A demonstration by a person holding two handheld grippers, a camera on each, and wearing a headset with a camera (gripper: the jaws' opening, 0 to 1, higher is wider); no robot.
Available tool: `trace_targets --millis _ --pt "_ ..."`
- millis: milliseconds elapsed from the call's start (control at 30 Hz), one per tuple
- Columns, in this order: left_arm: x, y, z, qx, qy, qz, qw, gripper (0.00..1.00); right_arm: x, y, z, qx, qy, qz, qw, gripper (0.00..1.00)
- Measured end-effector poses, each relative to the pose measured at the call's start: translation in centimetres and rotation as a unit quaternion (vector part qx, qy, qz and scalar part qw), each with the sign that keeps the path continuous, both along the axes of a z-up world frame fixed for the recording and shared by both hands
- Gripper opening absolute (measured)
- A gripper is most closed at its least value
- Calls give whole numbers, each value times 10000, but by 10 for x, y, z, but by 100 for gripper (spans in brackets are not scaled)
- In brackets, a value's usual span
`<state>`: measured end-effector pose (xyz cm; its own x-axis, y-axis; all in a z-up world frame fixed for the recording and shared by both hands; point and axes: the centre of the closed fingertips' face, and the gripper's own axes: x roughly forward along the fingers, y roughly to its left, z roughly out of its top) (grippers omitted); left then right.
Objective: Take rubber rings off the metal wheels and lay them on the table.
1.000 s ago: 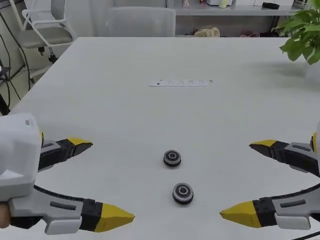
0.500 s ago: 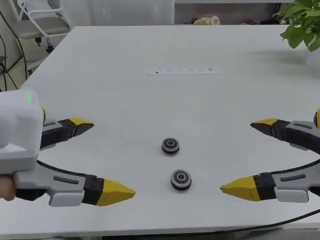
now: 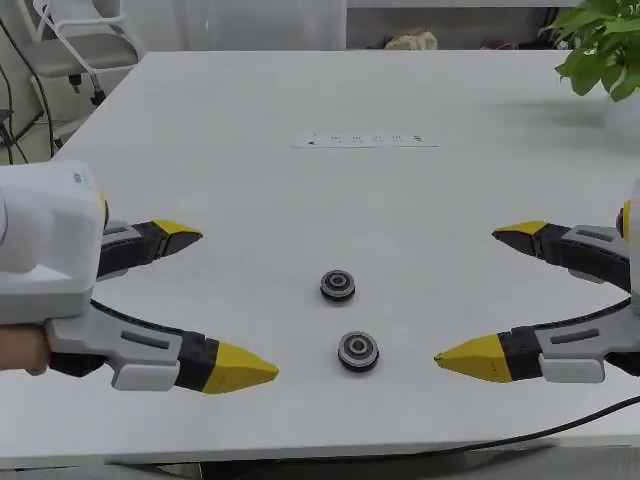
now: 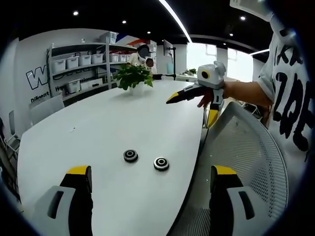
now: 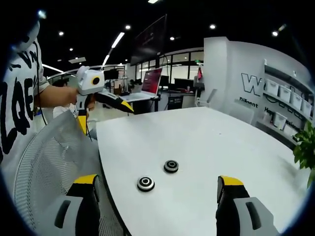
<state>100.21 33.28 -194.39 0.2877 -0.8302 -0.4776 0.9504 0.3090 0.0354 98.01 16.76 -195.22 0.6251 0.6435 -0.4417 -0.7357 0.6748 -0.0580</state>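
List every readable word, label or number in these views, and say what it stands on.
"W": a big letter on the white wall; the rest is behind the shelves.
Small line under it: too blurred to read.
Black letters on the person's shirt: cut off, not readable.
Markings on the power strip: too small.

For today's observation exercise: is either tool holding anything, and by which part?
Nothing is held. The left tool and right tool are both open, clear of the near wheel and far wheel on the table.
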Motion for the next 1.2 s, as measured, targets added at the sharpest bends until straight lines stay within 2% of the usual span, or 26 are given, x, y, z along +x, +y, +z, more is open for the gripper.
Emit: trace_targets --millis 367,567,1067,1200 --pt "0 -6 -3 -15 17 -124 9999 98 7 4 2 39 -58 68 10000 99" --pt "3 -8 -6 -72 86 -139 9998 97 9 6 -2 -3 -59 150 9999 99" --pt "13 -16 -9 3 111 -327 9994 95 21 9 -10 -163 -101 381 9991 99" --pt "16 -18 -12 51 116 -379 9992 94 23 10 -12 -216 -118 446 9987 95"
